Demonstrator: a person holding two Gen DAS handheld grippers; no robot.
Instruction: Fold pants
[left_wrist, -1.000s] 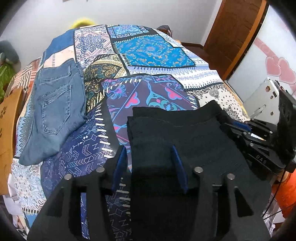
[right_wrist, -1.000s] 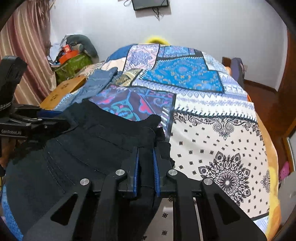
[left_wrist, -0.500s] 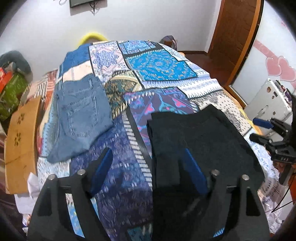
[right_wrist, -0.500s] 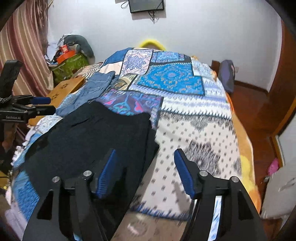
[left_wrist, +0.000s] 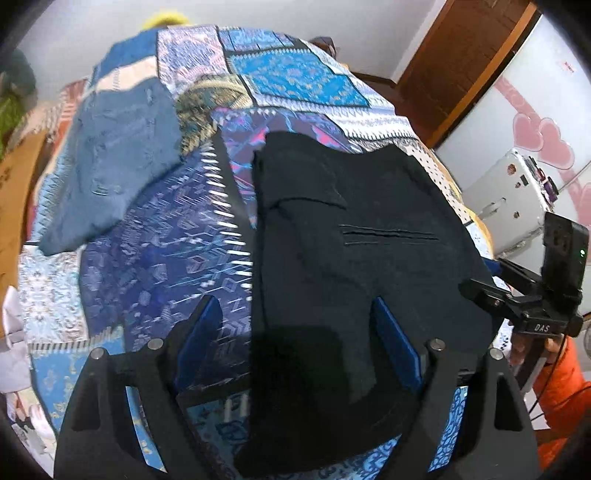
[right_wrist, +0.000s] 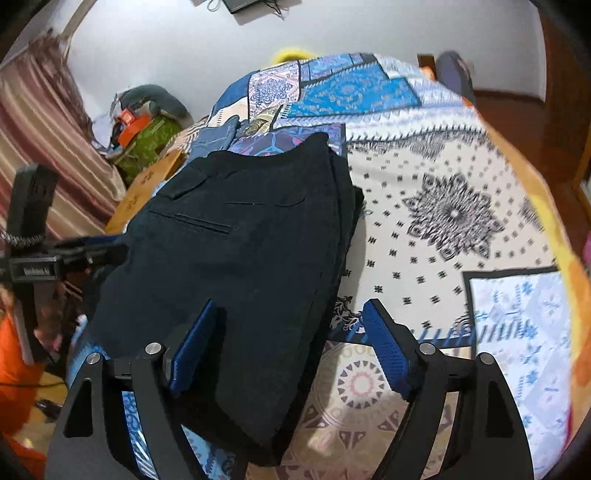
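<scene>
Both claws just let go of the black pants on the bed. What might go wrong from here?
1. The black pants reach the near edge of the bed; the overhanging end may drag the fold off.
2. The left claw and right claw are opening with cloth close below them, so a pad could snag it.
3. The right-side layers look uneven and may slide apart.

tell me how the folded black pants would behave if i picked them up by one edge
The black pants lie as a flat folded stack on the patterned bedspread, so they are probably floppy: lifted by one edge, the layers would likely sag and unfold. The fabric looks thick and matte, so probably not slippery. No risk of rolling.
</scene>
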